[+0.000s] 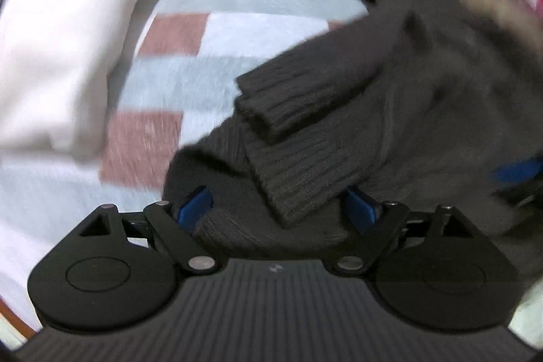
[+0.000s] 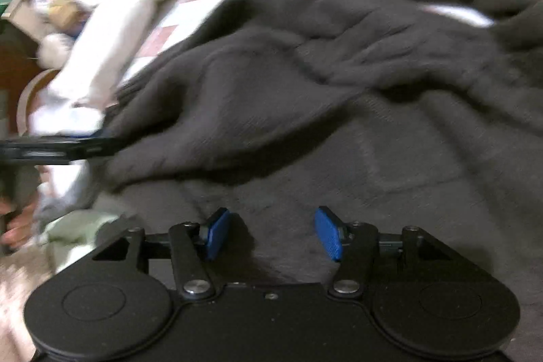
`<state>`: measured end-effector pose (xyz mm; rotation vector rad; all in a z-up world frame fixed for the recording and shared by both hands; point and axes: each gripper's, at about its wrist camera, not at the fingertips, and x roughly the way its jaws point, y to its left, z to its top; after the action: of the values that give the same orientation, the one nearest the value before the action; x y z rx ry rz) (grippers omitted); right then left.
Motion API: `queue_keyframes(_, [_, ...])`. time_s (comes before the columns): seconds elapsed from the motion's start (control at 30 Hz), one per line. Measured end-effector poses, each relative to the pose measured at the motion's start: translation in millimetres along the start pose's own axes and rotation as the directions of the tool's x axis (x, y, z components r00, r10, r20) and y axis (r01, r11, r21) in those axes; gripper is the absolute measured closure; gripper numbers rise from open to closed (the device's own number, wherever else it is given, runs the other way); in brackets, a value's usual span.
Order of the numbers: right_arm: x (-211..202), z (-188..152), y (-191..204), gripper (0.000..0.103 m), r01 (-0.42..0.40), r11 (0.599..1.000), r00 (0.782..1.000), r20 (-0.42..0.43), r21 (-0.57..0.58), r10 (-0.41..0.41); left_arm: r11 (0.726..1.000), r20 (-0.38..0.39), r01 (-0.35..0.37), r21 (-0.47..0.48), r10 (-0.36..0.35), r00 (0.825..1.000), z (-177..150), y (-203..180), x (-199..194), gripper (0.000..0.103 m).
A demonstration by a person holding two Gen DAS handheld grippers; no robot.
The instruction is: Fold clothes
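Two blue-padded grippers work a dark grey ribbed-knit sweater [image 1: 390, 111] that lies rumpled over a bed spread with a checked blanket of pale blue, grey and dusty-red squares [image 1: 217, 33]. The left gripper [image 1: 278, 209] has its fingers spread wide, with a thick wad of the sweater's ribbed hem filling the gap; whether the pads are pressing on it I cannot tell, as the knit hides their faces. A ribbed cuff [image 1: 264, 104] lies across the body just ahead of it. The right gripper [image 2: 271, 233] stands with fingers parted and nothing between them, hovering low over the sweater's flat body, while the far part is bunched in soft ridges. A long white garment [image 1: 57, 33] lies beside the sweater at its left edge. Both views are smeared by motion. To my eye, a fold of the sweater is in hand; doing it well means pinching only the hem layers meant to travel, keeping both grippers level so the edge stays straight, and smoothing the bunched knit flat so no ridge is trapped.
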<state>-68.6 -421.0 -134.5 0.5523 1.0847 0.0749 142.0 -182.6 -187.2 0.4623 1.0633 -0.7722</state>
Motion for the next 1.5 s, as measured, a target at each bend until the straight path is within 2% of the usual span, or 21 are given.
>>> queue_keyframes(0.03, [0, -5, -1, 0.040, -0.035, 0.999, 0.999, 0.000, 0.017, 0.035, 1.000, -0.008, 0.003, 0.012, -0.003, 1.000, 3, -4, 4, 0.027])
queue_keyframes(0.1, [-4, -11, -6, 0.040, -0.088, 0.994, 0.996, -0.011, 0.057, 0.089, 0.999, -0.010, 0.048, 0.010, -0.048, 0.999, 10, -6, 5, 0.076])
queue_keyframes(0.17, [-9, -18, -5, 0.040, -0.135, 0.990, 0.990, -0.041, 0.048, 0.137, 0.995, 0.055, 0.093, -0.021, -0.092, 0.994, 17, 0, -7, 0.089])
queue_keyframes(0.3, [-18, -29, 10, 0.042, -0.154, 0.987, 0.985, -0.086, -0.048, 0.149, 0.973, 0.225, 0.182, -0.140, -0.148, 0.963, 25, 30, -39, 0.092])
queue_keyframes(0.4, [-17, -38, 23, 0.049, -0.130, 0.981, 0.988, -0.099, -0.144, 0.116, 0.935, 0.303, 0.254, -0.249, -0.174, 0.937, 18, 63, -54, 0.094])
queue_keyframes(0.5, [-18, -41, 29, 0.057, -0.131, 0.970, 0.989, -0.099, -0.202, 0.113, 0.875, 0.284, 0.330, -0.354, -0.236, 0.929, 6, 84, -48, 0.093])
queue_keyframes(0.6, [-27, -38, 27, 0.061, -0.214, 0.955, 0.974, -0.115, -0.205, 0.194, 0.818, 0.241, 0.368, -0.442, -0.286, 0.927, -4, 96, -37, 0.089])
queue_keyframes(0.63, [-28, -33, 28, 0.061, -0.248, 0.945, 0.966, -0.125, -0.212, 0.225, 0.815, 0.221, 0.361, -0.453, -0.290, 0.931, -6, 95, -34, 0.085])
queue_keyframes(0.73, [-30, -28, 29, 0.060, -0.260, 0.935, 0.963, -0.141, -0.242, 0.232, 0.842, 0.148, 0.314, -0.438, -0.277, 0.949, -7, 84, -24, 0.052])
queue_keyframes(0.87, [-24, -18, 12, 0.059, -0.227, 0.965, 0.973, -0.083, -0.131, 0.217, 0.875, 0.053, 0.257, -0.410, -0.258, 0.965, -9, 70, -10, 0.041])
queue_keyframes(0.9, [-23, -14, 7, 0.053, -0.220, 0.971, 0.975, -0.054, -0.094, 0.216, 0.881, 0.033, 0.252, -0.400, -0.261, 0.965, -10, 67, -6, 0.041])
queue_keyframes(0.97, [-21, -8, -2, 0.044, -0.214, 0.977, 0.977, 0.001, -0.024, 0.214, 0.891, 0.015, 0.248, -0.380, -0.262, 0.965, -12, 61, -4, 0.048])
queue_keyframes(1.0, [-19, -5, -6, 0.043, -0.213, 0.977, 0.977, 0.024, 0.007, 0.213, 0.901, 0.033, 0.245, -0.359, -0.251, 0.968, -12, 58, -9, 0.081])
queue_keyframes(1.03, [-17, -5, -7, 0.043, -0.209, 0.978, 0.978, 0.025, 0.016, 0.208, 0.910, 0.051, 0.242, -0.337, -0.239, 0.970, -11, 55, -14, 0.095])
queue_keyframes(1.1, [-14, -4, -4, 0.047, -0.204, 0.979, 0.979, 0.029, -0.006, 0.204, 0.922, 0.105, 0.238, -0.304, -0.216, 0.971, -9, 51, -28, 0.096])
queue_keyframes(1.13, [-17, -5, 3, 0.074, -0.223, 0.973, 0.974, 0.025, -0.050, 0.225, 0.922, 0.162, 0.243, -0.303, -0.201, 0.966, -7, 53, -40, 0.097])
queue_keyframes(1.17, [-20, -6, 10, 0.092, -0.242, 0.966, 0.969, 0.021, -0.093, 0.245, 0.919, 0.222, 0.249, -0.306, -0.185, 0.957, -4, 57, -53, 0.097])
queue_keyframes(1.3, [-41, -8, 35, 0.094, -0.319, 0.923, 0.946, -0.005, -0.216, 0.325, 0.877, 0.415, 0.342, -0.338, -0.187, 0.890, -5, 81, -105, 0.097])
queue_keyframes(1.37, [-56, -9, 47, 0.096, -0.362, 0.899, 0.929, -0.023, -0.246, 0.368, 0.863, 0.444, 0.368, -0.348, -0.194, 0.875, -17, 86, -121, 0.097])
queue_keyframes(1.4, [-61, -12, 51, 0.096, -0.387, 0.887, 0.920, -0.041, -0.253, 0.390, 0.864, 0.435, 0.353, -0.360, -0.179, 0.882, -24, 88, -125, 0.097])
queue_keyframes(1.5, [-66, -22, 66, 0.101, -0.428, 0.856, 0.903, -0.100, -0.289, 0.418, 0.882, 0.325, 0.222, -0.415, -0.084, 0.942, -49, 86, -116, 0.097])
